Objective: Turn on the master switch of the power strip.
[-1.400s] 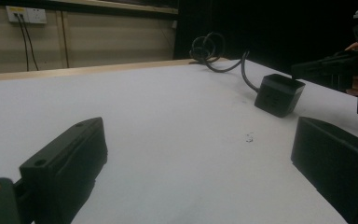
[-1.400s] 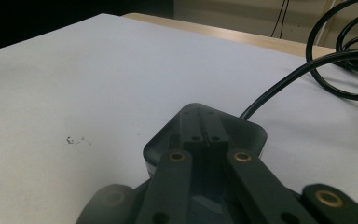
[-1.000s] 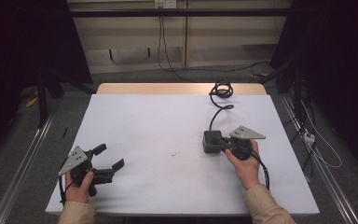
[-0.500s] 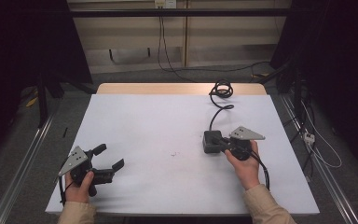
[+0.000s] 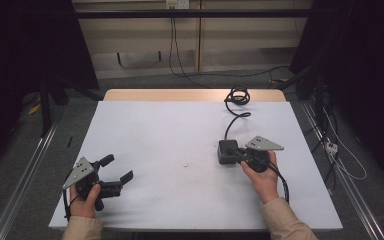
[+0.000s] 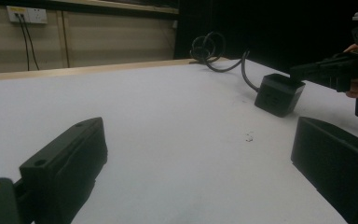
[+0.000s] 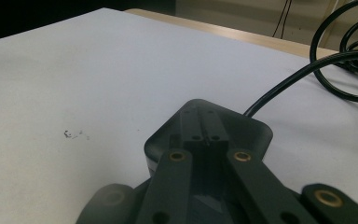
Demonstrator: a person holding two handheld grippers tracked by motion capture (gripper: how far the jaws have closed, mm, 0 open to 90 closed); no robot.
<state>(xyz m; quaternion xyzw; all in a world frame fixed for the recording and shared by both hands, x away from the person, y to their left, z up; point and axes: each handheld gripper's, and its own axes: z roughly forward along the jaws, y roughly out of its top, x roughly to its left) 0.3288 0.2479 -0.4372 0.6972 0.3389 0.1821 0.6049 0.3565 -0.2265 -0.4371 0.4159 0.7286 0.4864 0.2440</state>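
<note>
Adapter [image 5: 227, 151] sits under our right gripper [image 5: 236, 155], jaws closed above it; left gripper [image 5: 116, 171] gapes empty. Next we likely grasp it.

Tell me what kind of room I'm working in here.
Probably a lab or recording bay, not a home. A bare white-covered table stands between dark curtains, metal floor rails run along it, and loose cables hang from a wall socket. A black box with a coiled cable sits on the table.

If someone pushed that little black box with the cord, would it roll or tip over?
Probably neither. The black box is squat and flat-bottomed, so it should slide on the smooth white table. Its cord looks thick and coiled, so it may drag or tug the box sideways.
</note>
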